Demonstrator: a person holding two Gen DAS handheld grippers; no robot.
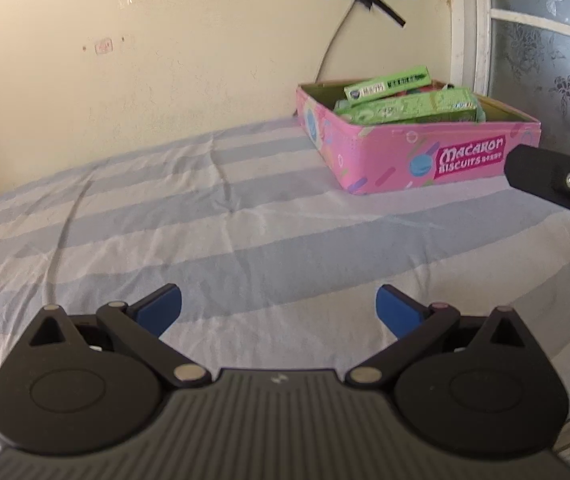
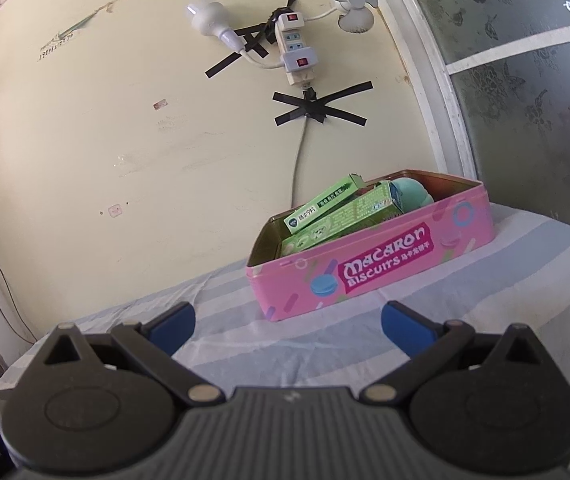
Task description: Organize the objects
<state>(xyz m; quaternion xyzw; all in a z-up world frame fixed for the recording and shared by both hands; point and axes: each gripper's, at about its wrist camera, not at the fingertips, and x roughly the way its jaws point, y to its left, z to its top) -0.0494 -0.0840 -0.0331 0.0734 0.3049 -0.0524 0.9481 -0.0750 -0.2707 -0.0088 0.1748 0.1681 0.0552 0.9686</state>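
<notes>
A pink "Macaron Biscuits" tin [image 1: 385, 152] stands open on the striped bed sheet near the wall; it also shows in the right wrist view [image 2: 365, 268]. Several green boxes [image 1: 409, 106] lie piled inside it, seen too in the right wrist view [image 2: 333, 216], with a teal rounded object [image 2: 411, 194] beside them. My left gripper [image 1: 279, 310] is open and empty above the sheet, well short of the tin. My right gripper [image 2: 287, 326] is open and empty, just in front of the tin. Part of the right gripper [image 1: 557, 178] shows at the right edge of the left wrist view.
The bed sheet [image 1: 205, 220] has blue and white stripes. The cream wall behind holds a taped power strip [image 2: 297, 52], a bulb [image 2: 205, 18], a small fan [image 2: 353, 2] and a hanging cable [image 2: 297, 160]. A frosted window [image 2: 525, 80] is at the right.
</notes>
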